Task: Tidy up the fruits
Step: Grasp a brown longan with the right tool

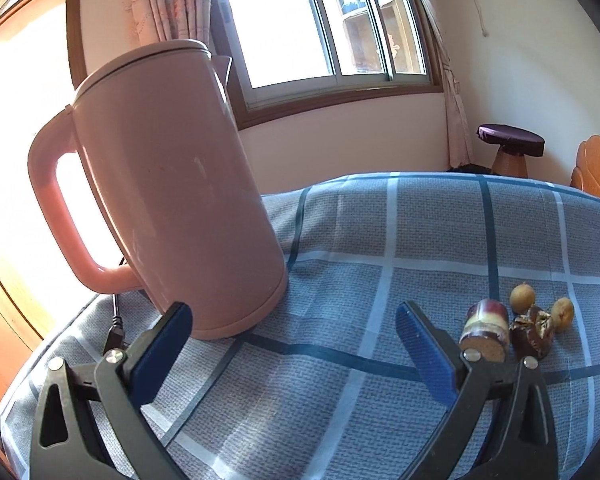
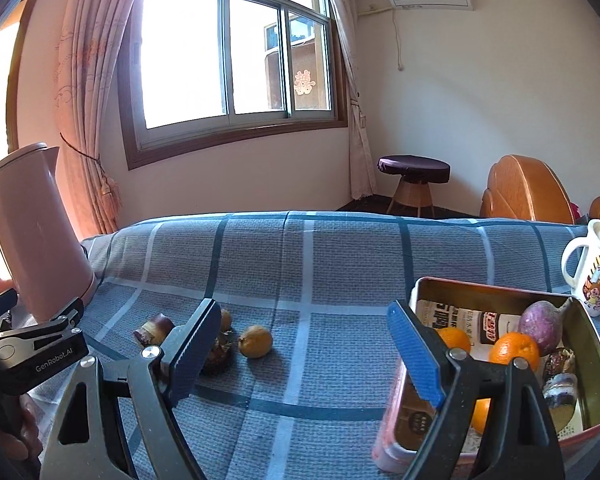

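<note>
Loose fruit lies on the blue checked cloth (image 2: 308, 264): a cut sugarcane piece (image 2: 156, 330), a yellow-brown round fruit (image 2: 255, 341) and a dark brown piece (image 2: 220, 356) half hidden by my right gripper's left finger. The left wrist view has the same group at its right: the sugarcane piece (image 1: 485, 330), two small yellow-brown fruits (image 1: 522, 298) and the dark piece (image 1: 534, 332). A metal tin (image 2: 596, 344) at the right holds oranges (image 2: 514, 348) and a purple root (image 2: 542, 326). My right gripper (image 2: 304, 316) is open over bare cloth between fruit and tin. My left gripper (image 1: 292, 320) is open and holds nothing.
A tall pink kettle (image 1: 172, 184) stands just beyond my left gripper's left finger, its cord (image 1: 116, 320) trailing beside it. A white printed mug (image 2: 594, 268) stands behind the tin. The left gripper's body (image 2: 40, 354) shows at the left edge of the right wrist view.
</note>
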A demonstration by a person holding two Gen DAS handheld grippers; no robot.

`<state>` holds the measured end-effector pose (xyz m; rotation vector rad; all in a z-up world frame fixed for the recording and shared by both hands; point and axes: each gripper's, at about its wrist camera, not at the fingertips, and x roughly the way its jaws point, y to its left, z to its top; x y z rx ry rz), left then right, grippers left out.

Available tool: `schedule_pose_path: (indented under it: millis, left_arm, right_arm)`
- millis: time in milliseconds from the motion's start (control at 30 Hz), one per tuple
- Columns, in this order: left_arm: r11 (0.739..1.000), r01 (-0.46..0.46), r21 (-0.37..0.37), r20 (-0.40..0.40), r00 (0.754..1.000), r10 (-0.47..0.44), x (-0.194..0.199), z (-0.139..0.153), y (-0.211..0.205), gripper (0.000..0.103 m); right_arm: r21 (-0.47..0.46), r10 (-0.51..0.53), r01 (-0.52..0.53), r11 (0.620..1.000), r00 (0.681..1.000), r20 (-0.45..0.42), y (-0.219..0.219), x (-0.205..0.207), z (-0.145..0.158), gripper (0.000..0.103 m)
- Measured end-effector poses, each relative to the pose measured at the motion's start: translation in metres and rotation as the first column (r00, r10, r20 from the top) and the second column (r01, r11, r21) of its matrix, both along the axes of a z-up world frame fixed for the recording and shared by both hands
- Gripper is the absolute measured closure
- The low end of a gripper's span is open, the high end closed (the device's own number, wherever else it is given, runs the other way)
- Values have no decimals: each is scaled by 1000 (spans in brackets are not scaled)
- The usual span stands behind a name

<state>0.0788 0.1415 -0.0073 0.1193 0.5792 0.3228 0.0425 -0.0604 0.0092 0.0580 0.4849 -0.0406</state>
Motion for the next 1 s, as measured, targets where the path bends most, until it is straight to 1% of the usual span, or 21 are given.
schedule_pose_path:
  millis: [167,333,467,500,533,633,700,767,900,1000]
  left_arm:
    - [1000,4,-3,-20,1000,-4,4,-2,0,0]
    - [1000,7,-6,-27,1000,-7,6,-2,1,0]
    - [999,26,-22,-37,999,-27,6,-2,0,0]
    - [999,31,-24,-39,999,-32,6,-3,-1,0]
    - [999,36,-25,-42,998,-37,6,-3,-1,0]
    - [999,46,-24,-50,998,-47,7,-3,-3,0]
    - [998,52,-30,-58,997,-53,7,-4,-4,0]
    - [997,58,-42,-81,995,-62,10,-6,-3,0]
    - [997,54,-63,-164,984,-64,17,-16,1,0]
    - [996,53,-71,-185,981,-65,18,-19,2,0]
  right_arm:
    - [5,2,-1,1000,999,-38,8,9,-3,17]
    - [-6,-8,7,1000,999,-53,10,12,-4,17]
    - [19,-14,16,1000,997,-76,5,16,-6,17]
    - [26,-17,20,999,996,-91,4,18,-8,20]
    - [33,-11,14,999,994,-111,2,22,-10,27]
    - [47,16,-7,999,983,-185,2,35,-17,42]
    - [57,25,-12,998,975,-221,1,41,-22,47]
    - [61,30,-16,998,971,-238,0,43,-25,49]
    - [53,45,-32,998,964,-260,0,46,-29,50]
    - [58,69,-55,997,955,-288,2,50,-33,50]
